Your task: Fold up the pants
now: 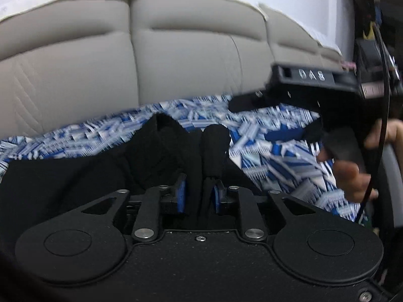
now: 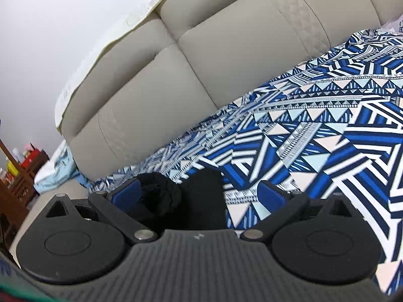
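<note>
The black pants [image 1: 75, 176] lie bunched on a blue and white patterned bedsheet [image 1: 277, 151]. My left gripper [image 1: 199, 193] is shut on a fold of the pants, and black cloth rises between its blue pads [image 1: 181, 193]. In the right wrist view, my right gripper [image 2: 201, 193] has its jaws wide apart, and a bunch of black pants cloth [image 2: 181, 201] sits between the blue pads [image 2: 126, 191] without being pinched. The right gripper also shows in the left wrist view [image 1: 314, 95], held by a hand at the right.
A beige padded headboard [image 1: 151, 50] stands behind the bed and also shows in the right wrist view [image 2: 201, 63]. The patterned sheet [image 2: 314, 125] spreads to the right. A wooden shelf with coloured items [image 2: 20, 176] stands far left.
</note>
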Tool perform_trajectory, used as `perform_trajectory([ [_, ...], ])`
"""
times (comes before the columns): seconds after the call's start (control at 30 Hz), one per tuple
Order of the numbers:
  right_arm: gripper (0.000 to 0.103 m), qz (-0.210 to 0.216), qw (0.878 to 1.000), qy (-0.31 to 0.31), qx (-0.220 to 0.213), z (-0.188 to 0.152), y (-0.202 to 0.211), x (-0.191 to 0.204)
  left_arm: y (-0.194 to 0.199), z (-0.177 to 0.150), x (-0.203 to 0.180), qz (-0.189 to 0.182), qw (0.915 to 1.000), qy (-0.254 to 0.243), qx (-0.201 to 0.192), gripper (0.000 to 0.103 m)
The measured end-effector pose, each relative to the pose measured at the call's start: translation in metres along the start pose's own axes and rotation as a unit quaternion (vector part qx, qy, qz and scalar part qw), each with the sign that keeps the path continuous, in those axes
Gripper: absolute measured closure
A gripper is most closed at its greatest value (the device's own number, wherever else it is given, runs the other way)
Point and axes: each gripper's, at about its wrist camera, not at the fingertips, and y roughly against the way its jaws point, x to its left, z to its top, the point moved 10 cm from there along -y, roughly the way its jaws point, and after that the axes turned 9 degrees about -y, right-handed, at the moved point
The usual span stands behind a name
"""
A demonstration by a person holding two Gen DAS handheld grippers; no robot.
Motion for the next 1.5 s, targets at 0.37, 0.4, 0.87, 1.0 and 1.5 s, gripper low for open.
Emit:
perform_trajectory([
  [0.37, 0.000, -0.008, 0.998, 0.062, 0.015, -0.024, -0.005, 0.022, 0.057, -0.023, -0.029, -0.103, 0.9946, 0.015, 0.008, 0.047],
  [0.4, 0.000, -0.014, 0.997, 0.076, 0.013, -0.027, -0.007, 0.025, 0.064, -0.026, -0.023, -0.098, 0.9949, 0.023, 0.008, 0.047],
  [0.87, 0.035, -0.086, 0.968, 0.232, 0.050, -0.087, -0.057, 0.068, 0.116, -0.099, 0.104, 0.159, 0.9792, 0.093, 0.085, 0.061],
  [1.0, 0.061, -0.093, 0.970, 0.223, 0.037, -0.087, -0.040, 0.067, 0.126, -0.109, 0.091, 0.140, 0.9825, 0.094, 0.078, 0.061],
  [1.5, 0.055, -0.140, 0.966, 0.218, -0.007, -0.085, -0.016, 0.046, 0.121, -0.065, 0.106, 0.131, 0.9840, 0.111, 0.048, 0.044],
])
